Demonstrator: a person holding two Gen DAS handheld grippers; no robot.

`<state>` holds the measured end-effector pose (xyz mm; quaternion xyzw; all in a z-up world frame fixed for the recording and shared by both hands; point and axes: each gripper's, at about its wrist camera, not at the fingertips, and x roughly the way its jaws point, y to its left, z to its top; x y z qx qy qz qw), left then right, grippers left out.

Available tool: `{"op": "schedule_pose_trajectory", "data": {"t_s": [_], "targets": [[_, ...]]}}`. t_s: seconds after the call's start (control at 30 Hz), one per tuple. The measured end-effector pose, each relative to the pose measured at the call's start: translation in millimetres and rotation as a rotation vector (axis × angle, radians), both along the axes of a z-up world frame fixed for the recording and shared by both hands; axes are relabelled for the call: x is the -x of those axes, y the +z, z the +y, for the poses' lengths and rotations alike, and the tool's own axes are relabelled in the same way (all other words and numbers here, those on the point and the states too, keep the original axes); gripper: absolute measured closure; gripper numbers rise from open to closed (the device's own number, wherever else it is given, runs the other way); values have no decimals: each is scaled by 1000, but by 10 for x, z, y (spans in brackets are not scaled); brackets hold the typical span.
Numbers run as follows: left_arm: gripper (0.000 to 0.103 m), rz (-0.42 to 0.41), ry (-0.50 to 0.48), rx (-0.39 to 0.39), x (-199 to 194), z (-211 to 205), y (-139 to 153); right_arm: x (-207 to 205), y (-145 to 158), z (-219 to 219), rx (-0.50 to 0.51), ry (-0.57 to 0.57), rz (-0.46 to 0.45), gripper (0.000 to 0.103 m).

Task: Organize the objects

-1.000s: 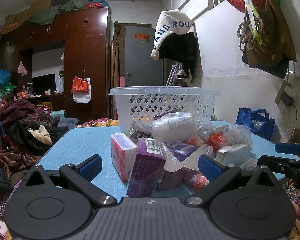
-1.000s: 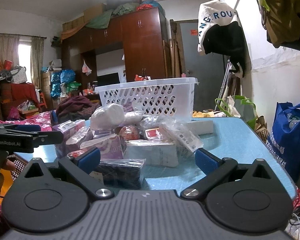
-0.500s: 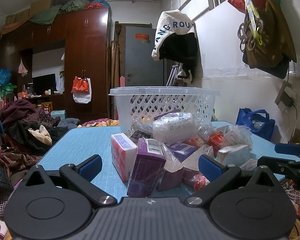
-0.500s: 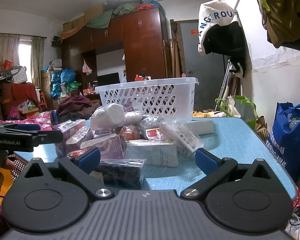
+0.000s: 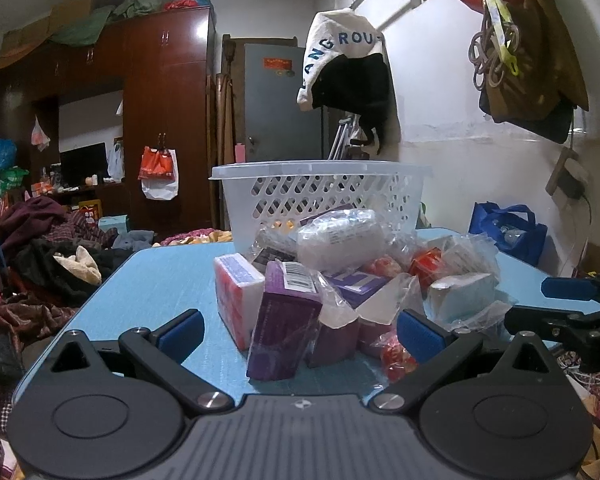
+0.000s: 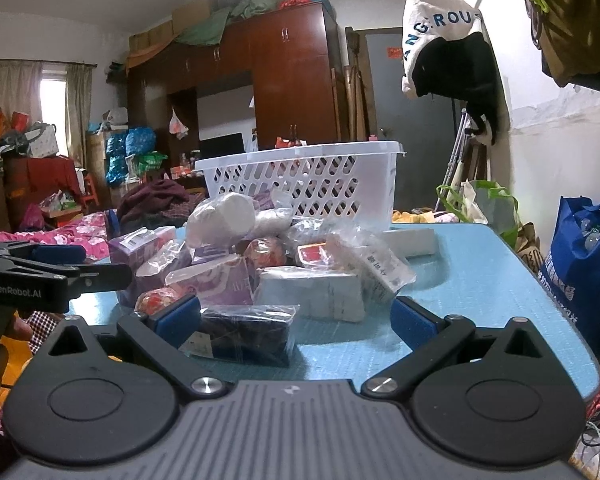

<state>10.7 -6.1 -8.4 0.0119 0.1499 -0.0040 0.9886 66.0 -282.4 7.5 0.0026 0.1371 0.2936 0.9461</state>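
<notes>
A pile of wrapped packets and boxes lies on the blue table [image 5: 160, 280]. A white lattice basket [image 5: 320, 196] stands behind the pile; it also shows in the right wrist view [image 6: 300, 184]. My left gripper [image 5: 300, 334] is open and empty, just short of a purple box [image 5: 284, 320] and a pink-white box [image 5: 236, 296]. My right gripper [image 6: 296, 320] is open and empty, with a dark wrapped packet [image 6: 244, 332] between its fingers' line and a pale blue box [image 6: 312, 294] behind it.
The other gripper shows at the right edge of the left wrist view [image 5: 572, 312] and the left edge of the right wrist view [image 6: 40, 276]. A blue bag [image 6: 584, 256] stands right of the table. Clothes [image 5: 48, 248] are heaped on the left. Bags hang on the wall.
</notes>
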Motion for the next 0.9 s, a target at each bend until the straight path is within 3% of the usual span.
{"op": "schedule_pose_trajectory", "data": {"t_s": [0.47, 0.9], "targets": [[0, -60, 52, 0, 18, 273, -52, 56, -108, 193, 24, 45, -31, 0], [6, -57, 13, -3, -76, 288, -158, 47, -204, 304, 18, 73, -16, 0]]}}
